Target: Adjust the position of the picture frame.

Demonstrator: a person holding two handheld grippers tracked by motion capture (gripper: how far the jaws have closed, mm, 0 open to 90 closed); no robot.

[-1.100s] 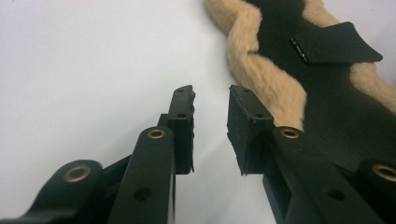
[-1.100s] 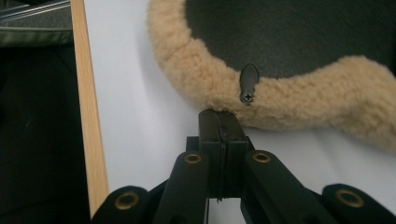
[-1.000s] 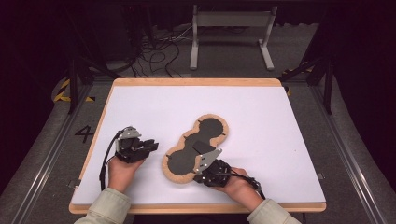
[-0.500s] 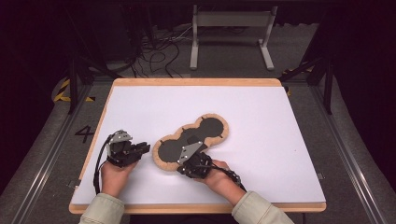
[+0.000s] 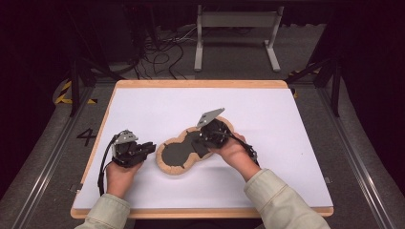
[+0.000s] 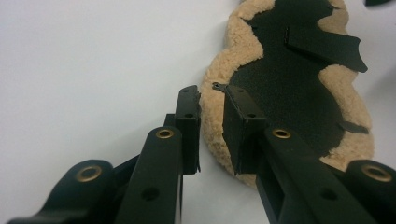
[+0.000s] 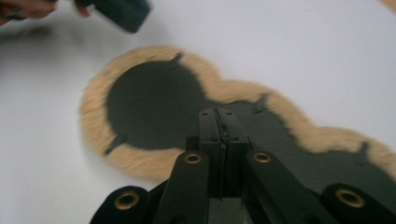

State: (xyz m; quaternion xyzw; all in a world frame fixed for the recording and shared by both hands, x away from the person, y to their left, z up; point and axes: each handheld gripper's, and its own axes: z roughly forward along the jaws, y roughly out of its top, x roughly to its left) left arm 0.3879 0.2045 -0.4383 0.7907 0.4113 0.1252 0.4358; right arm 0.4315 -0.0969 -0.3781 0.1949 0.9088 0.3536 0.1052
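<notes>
The fleece-edged pad point(image 5: 177, 155) lay near the front edge of the surface point(image 5: 286, 124), long axis toward its back right corner, its near lobe between the released left hand-held gripper point(image 6: 211, 112), while the clenched right hand-held gripper point(image 7: 218, 114) gripped the black middle.

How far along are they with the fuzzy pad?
Barely started. Nothing looks finished: the pad lies mostly flat on the table. In hand: the left gripper jaws have just been closing around its near edge, and the right gripper, jaws shut, is over it. Left: probably lifting or folding it.
</notes>
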